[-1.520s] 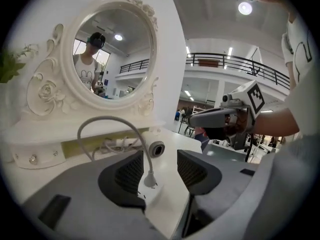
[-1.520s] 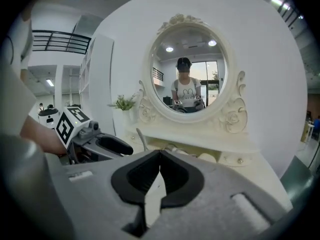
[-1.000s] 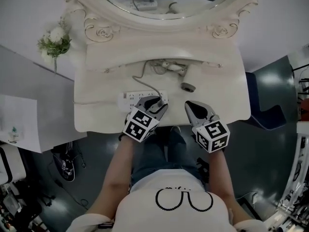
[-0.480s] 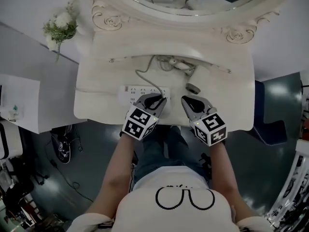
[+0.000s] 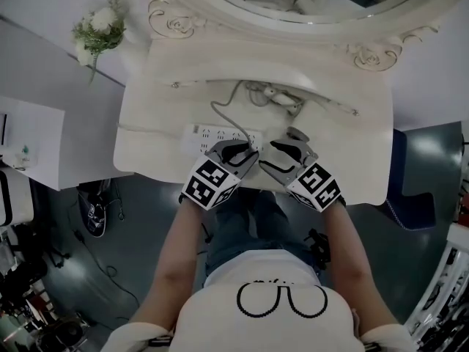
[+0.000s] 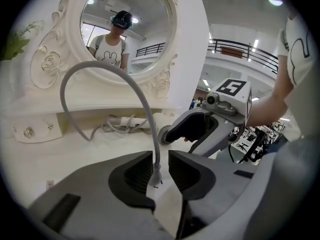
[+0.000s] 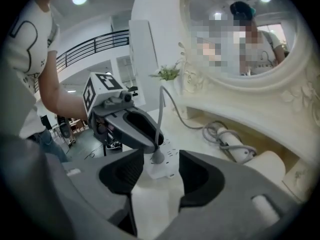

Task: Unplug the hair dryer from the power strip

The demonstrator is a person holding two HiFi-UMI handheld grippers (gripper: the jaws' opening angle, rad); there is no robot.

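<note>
White dressing table with an ornate oval mirror at the back, grey floor all round. Left gripper is down at the right end of the power strip. In the left gripper view its jaws are drawn in to a narrow slot, with the neck of the grey plug in it. Pads sit tight on either side, so it reads as pinched. The plug is seated in the strip. Grey cord rises out of the slot, arches over and drops toward the back of the table. Right gripper is just beside the left one, tips nearly meeting it, angled in from the right. Its own view shows the jaws spread wide with nothing gripped. They frame the strip's end and the plug, which sit just ahead of them, with the left gripper's dark jaw right behind the plug. A small round grey thing lies close by the right gripper, partly covered, can't tell what it is. Hair dryer lies in the recess under the mirror shelf with its cord bunched next to it, well back from the strip. A sprig of white flowers is off the table's back left corner.
</note>
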